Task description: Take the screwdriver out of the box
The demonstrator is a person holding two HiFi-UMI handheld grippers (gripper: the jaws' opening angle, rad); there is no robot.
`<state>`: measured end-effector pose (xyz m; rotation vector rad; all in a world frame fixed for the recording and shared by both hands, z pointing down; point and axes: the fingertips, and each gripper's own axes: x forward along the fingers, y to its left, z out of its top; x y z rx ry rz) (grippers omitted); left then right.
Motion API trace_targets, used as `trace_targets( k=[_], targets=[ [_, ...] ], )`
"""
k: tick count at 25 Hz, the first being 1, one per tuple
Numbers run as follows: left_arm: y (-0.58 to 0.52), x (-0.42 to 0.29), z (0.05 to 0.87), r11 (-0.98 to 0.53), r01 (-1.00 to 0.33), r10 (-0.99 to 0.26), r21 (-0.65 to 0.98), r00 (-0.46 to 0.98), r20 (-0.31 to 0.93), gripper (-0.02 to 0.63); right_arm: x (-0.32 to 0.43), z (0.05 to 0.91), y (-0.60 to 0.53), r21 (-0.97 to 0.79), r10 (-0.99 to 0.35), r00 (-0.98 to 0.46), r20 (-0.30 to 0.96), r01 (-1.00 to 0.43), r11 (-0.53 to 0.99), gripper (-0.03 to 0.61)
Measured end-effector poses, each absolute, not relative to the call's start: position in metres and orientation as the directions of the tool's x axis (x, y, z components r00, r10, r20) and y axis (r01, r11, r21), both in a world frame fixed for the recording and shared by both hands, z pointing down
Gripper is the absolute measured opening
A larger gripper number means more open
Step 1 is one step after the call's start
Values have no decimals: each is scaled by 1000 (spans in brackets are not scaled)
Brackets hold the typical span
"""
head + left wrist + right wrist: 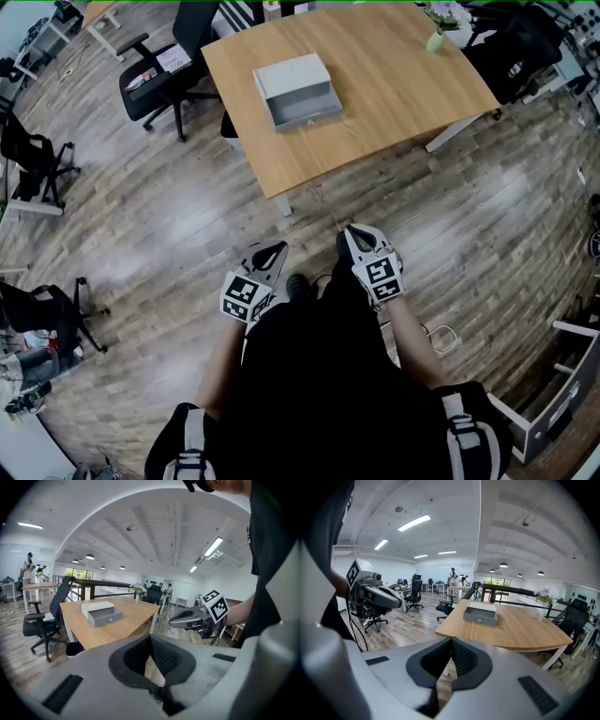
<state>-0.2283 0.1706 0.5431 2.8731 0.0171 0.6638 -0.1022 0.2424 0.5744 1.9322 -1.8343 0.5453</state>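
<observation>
While the person stands back from the surface [394, 75], the left gripper [277, 247] and right gripper [353, 234] hang low by the body. Both have their jaws pressed together on nothing, probably idle before any reach. Farther off, the grey box [298, 91] sits toward the surface's left edge. No screwdriver shows, and it is presumably inside.

The grey box [298, 90], its drawer front knobbed, rests on the wooden table [403, 89].
</observation>
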Motion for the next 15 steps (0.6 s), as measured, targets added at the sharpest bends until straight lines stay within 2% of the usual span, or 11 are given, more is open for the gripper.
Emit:
trace_targets(
  k=[15],
  targets=[
    [139, -115, 511, -984, -145, -87, 104, 899, 430, 21, -32, 571, 186, 2, -829, -164, 535, -981, 195, 25]
  ],
)
